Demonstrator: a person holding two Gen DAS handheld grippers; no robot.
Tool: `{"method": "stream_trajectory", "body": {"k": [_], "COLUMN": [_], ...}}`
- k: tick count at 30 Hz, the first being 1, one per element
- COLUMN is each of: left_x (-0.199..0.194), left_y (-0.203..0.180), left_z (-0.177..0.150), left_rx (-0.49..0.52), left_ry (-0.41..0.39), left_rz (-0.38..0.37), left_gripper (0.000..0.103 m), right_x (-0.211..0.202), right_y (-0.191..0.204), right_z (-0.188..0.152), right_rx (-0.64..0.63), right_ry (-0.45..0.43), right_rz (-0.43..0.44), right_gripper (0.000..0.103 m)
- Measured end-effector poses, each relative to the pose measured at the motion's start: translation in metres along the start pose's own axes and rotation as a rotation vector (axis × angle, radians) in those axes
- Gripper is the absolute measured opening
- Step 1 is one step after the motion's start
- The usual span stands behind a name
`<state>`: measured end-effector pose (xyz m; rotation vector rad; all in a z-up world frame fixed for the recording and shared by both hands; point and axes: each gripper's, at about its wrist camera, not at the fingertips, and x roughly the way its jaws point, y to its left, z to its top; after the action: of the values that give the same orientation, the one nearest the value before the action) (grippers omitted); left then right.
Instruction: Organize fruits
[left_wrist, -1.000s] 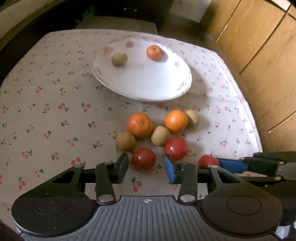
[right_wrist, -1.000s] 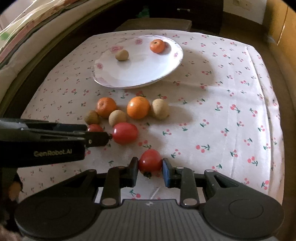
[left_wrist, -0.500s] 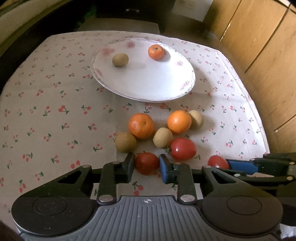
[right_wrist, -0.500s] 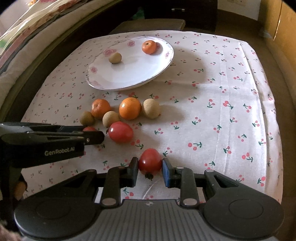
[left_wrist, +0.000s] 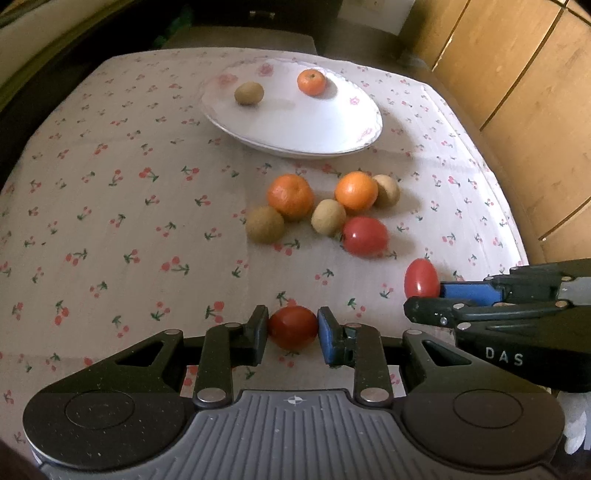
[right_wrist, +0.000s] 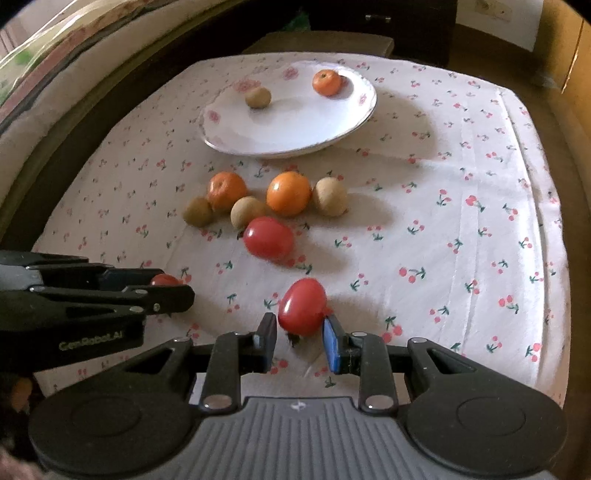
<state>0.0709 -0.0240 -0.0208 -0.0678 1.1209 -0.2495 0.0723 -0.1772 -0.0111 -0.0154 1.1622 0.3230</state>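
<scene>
Our left gripper (left_wrist: 292, 328) just clamped onto a tomato (left_wrist: 292, 326) it had only straddled a second ago; right gripper (right_wrist: 300, 330) still pinches another (right_wrist: 302, 306) low over the counter (right_wrist: 461, 221), so both can head for the plate (left_wrist: 332, 144)

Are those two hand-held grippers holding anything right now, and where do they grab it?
Yes. The left hand-held gripper pinches a red tomato by its sides; the right hand-held gripper pinches another tomato by its lower sides.
</scene>
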Motion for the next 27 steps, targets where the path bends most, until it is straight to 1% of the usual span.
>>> {"method": "stream_trajectory", "body": {"k": [2,4,6,9,11,14,18,23,27], "left_x": [0.0,0.0,0.001,0.001,0.0,-0.004,-0.004,-0.006,-0.004], "left_y": [-0.001,-0.002,-0.004,-0.004,-0.001,0.004,0.004,0.001,-0.002], "left_z": [0.002,0.003,0.005,0.005,0.007,0.008,0.008,0.006,0.003], "left_rx": [-0.002,-0.002,-0.002,-0.001,-0.022,-0.049,-0.054,-0.045,-0.033], "left_ry": [-0.008,-0.016,-0.019,-0.023,-0.024,-0.034,-0.03,-0.031,-0.019], "left_rz": [0.006,0.006,0.004,0.011,0.007,-0.007,-0.008,-0.021,-0.018], "left_gripper": [0.038,0.043,0.051,0.057,0.061,0.061,0.061,0.062,0.062], "right_x": [0.0,-0.001,0.0,-0.001,-0.003,-0.007,-0.008,-0.004,0.002], "right_y": [0.0,-0.003,-0.004,-0.006,-0.008,-0.012,-0.014,-0.009,-0.009], "right_z": [0.0,0.0,0.0,0.002,0.004,0.007,0.009,0.006,0.005], "right_rx": [-0.003,0.01,0.015,0.023,0.038,0.066,0.09,0.073,0.065], "right_ry": [0.002,-0.003,-0.003,-0.004,-0.011,-0.026,-0.029,-0.017,-0.004], "right_rz": [0.005,0.012,0.012,0.014,0.018,0.027,0.032,0.032,0.02], "right_gripper": [0.029,0.029,0.029,0.029,0.03,0.03,0.031,0.031,0.031]}}
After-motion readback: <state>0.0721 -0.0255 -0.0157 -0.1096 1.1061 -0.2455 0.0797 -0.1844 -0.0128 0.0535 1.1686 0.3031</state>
